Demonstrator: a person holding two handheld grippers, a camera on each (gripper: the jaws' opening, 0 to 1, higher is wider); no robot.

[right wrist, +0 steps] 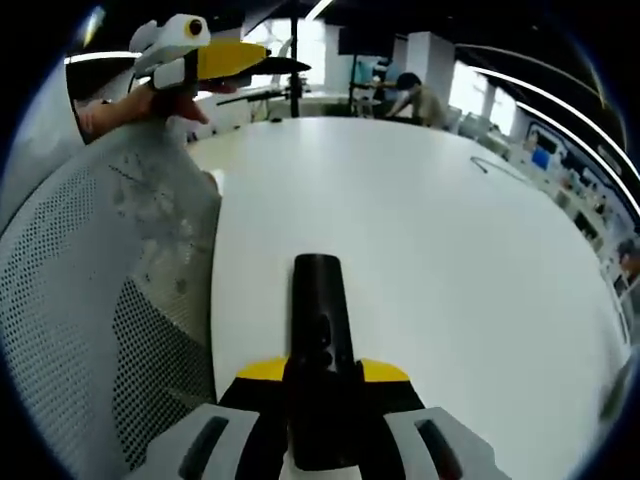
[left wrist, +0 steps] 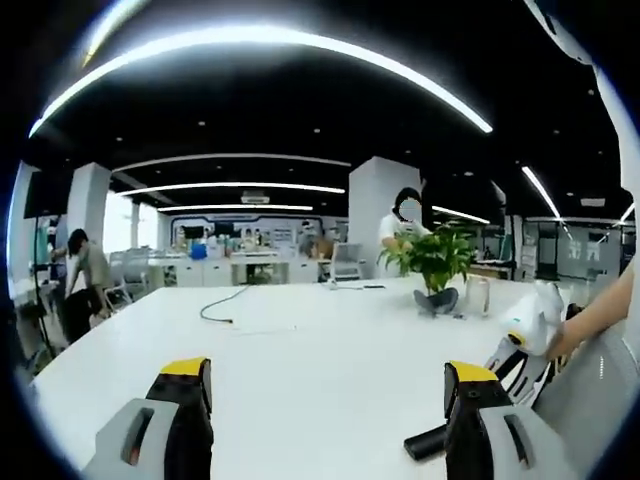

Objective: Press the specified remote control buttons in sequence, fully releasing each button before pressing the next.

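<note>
The right tool [right wrist: 322,385] is held low over the white surface [right wrist: 450,260], its yellow-tipped jaws pinching the near end of the remote control [right wrist: 320,340]. The remote is a slim, black, glossy bar with rounded ends; in the right gripper view its long axis runs straight away from the tool, far end pointing out across the surface, with small buttons faintly visible near the jaws. It lies close to the surface's edge, just beside a perforated mesh chair back [right wrist: 100,300].

The left tool [left wrist: 325,385] is held level above the surface [left wrist: 300,340], its jaws spread wide apart with nothing between them. In the left gripper view the remote [left wrist: 425,443] shows as a dark stub just beside the right-hand jaw. The right tool [left wrist: 520,345] enters from the right, gripped by a hand [left wrist: 560,345]; in the right gripper view the left tool [right wrist: 200,55] appears raised at upper left.

Farther off stand a potted plant [left wrist: 435,260] and a loose cable [left wrist: 222,303].
</note>
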